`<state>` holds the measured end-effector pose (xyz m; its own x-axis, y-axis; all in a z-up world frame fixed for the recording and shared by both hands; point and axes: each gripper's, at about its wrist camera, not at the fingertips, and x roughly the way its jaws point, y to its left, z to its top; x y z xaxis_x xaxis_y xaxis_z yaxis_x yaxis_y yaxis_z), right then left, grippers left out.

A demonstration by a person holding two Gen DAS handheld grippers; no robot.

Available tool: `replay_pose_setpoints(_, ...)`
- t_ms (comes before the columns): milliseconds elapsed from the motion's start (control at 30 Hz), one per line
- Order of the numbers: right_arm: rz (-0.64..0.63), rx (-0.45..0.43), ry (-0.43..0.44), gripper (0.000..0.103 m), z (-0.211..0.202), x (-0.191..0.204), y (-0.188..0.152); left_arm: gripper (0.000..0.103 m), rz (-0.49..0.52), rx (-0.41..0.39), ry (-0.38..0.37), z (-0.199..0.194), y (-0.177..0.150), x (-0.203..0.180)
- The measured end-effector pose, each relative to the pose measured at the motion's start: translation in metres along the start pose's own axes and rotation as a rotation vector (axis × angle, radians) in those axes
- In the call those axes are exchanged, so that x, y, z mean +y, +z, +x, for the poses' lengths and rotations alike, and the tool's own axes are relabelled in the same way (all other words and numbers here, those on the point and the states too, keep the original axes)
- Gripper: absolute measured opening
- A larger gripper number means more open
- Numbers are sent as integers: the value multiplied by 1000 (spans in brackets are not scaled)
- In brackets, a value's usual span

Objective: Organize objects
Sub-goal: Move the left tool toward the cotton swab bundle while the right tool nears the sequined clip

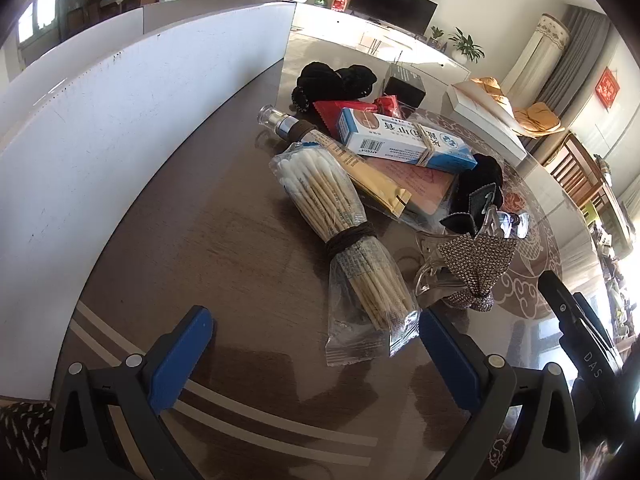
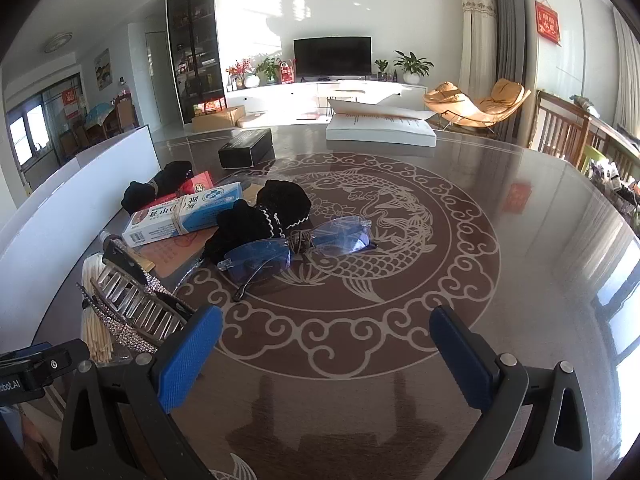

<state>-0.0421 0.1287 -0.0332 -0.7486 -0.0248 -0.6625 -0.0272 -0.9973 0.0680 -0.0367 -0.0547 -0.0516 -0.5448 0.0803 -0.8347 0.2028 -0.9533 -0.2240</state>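
A pile of small items lies on the brown glass table [image 1: 200, 216]. A clear bag of cotton swabs [image 1: 340, 236] tied with a band lies just ahead of my open, empty left gripper [image 1: 316, 336]. Beside it are a rhinestone hair claw [image 1: 468, 264], a blue-and-white box [image 1: 404, 140], a small bottle [image 1: 288, 124] and black scrunchies [image 1: 336, 76]. My right gripper [image 2: 326, 332] is open and empty over the fish pattern. Blue-tinted glasses [image 2: 300, 248] lie ahead of it, with a black scrunchie [image 2: 264, 212], the box [image 2: 184, 212] and the hair claw [image 2: 132, 300] to its left.
A tall white panel [image 1: 120, 112] curves along the table's left side. A black box [image 2: 246, 148] and an open white book [image 2: 380, 124] lie at the table's far side. The right gripper's body [image 1: 580, 340] shows at right in the left wrist view.
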Motion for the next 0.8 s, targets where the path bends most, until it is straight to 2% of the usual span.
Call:
replay_pose_setpoints(167,43,11,24,103,1,-9,0,103,-9,1,15,2,1,0)
replay_pose_setpoints(333,15,21,17,103,2,-2,1,103,8,-34,34,8,16,-9)
replay_pose_setpoints(467,0,22,21,103,3,1,1,103,78,28,121,30,27,-20)
replay_pose_setpoints(533,9,19,30,103,2,-2,1,103,133,34,172,36,27,-24)
replay_pose_setpoints(800,13,48,17,103,9,-2,1,103,129,16,181,28,19,-12)
